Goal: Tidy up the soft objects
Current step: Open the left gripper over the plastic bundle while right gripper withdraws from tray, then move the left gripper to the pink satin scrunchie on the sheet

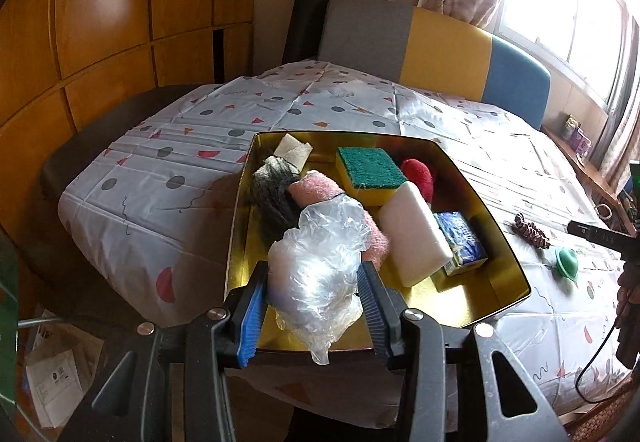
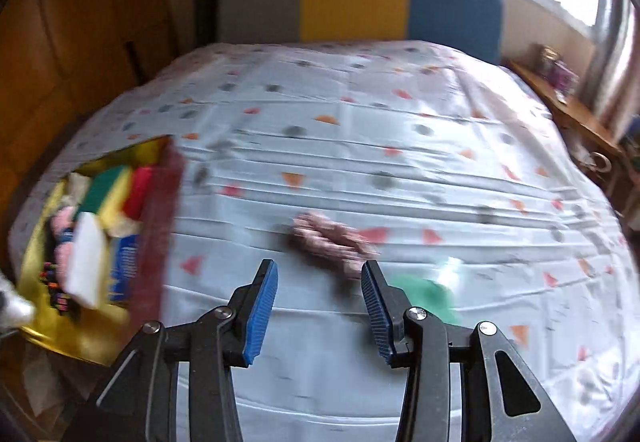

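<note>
My left gripper (image 1: 314,270) is shut on a crumpled clear plastic bag (image 1: 320,242), held over the near end of a gold tin box (image 1: 516,266). Inside the tin lie a green-and-yellow sponge (image 1: 370,168), a white sponge (image 1: 414,238), a pink cloth (image 1: 320,190), a red pad (image 1: 420,172), a blue packet (image 1: 460,238) and a grey mesh scrubber (image 1: 272,190). My right gripper (image 2: 320,274) is open with nothing between its pads, above the tablecloth. Just beyond it lie a pink-brown scrunchie (image 2: 332,238) and a green soft object (image 2: 428,296). The right wrist view is blurred.
A white tablecloth (image 2: 360,122) with dots and triangles covers the table. The tin (image 2: 36,242) shows at the left of the right wrist view. A grey, yellow and blue padded backrest (image 1: 440,50) stands behind the table, wooden cabinets at left, a window ledge at right.
</note>
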{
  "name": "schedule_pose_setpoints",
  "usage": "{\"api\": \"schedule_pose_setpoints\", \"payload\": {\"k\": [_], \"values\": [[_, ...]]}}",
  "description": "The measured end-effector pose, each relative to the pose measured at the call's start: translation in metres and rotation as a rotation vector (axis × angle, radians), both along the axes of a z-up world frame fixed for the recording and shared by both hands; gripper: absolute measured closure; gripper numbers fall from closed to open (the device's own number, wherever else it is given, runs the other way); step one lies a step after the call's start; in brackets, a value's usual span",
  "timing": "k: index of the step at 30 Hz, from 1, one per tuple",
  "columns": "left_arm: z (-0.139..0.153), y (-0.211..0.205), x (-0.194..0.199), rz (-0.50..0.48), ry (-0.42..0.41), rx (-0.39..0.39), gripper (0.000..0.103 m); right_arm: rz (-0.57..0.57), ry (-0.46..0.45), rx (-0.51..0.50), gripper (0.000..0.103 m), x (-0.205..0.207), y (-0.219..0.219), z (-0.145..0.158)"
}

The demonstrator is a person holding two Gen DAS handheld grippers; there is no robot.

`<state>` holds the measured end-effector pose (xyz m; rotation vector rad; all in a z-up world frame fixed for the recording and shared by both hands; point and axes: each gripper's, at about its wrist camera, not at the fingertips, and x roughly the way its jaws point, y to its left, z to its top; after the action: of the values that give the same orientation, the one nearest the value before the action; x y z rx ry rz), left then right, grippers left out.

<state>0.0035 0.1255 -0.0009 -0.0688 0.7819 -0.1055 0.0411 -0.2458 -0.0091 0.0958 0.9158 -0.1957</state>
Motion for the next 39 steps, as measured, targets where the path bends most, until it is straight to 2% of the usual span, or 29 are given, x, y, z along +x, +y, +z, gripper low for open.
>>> {"api": "schedule_pose_setpoints", "payload": {"k": [10, 15, 18, 20, 31, 39], "values": [[0.008, -0.028, -0.003, -0.048, -0.007, 0.059, 0.059, -0.157, 0.019, 0.022, 0.057, -0.021, -0.089, -0.021], [0.011, -0.045, -0.003, -0.072, -0.001, 0.088, 0.059, -0.181, -0.013, 0.099, 0.049, -0.028, -0.119, -0.032], [0.016, -0.061, -0.002, -0.101, 0.002, 0.091, 0.059, -0.251, -0.008, 0.173, 0.049, -0.030, -0.133, -0.039], [0.020, -0.077, -0.002, -0.144, -0.005, 0.103, 0.059, -0.253, -0.031, 0.221, 0.048, -0.030, -0.137, -0.037], [0.030, -0.180, 0.013, -0.366, -0.009, 0.148, 0.059, -0.303, -0.026, 0.210, 0.037, -0.034, -0.143, -0.031], [0.021, -0.229, 0.018, -0.455, 0.012, 0.201, 0.059, -0.326, -0.031, 0.235, 0.032, -0.037, -0.149, -0.029]]}}
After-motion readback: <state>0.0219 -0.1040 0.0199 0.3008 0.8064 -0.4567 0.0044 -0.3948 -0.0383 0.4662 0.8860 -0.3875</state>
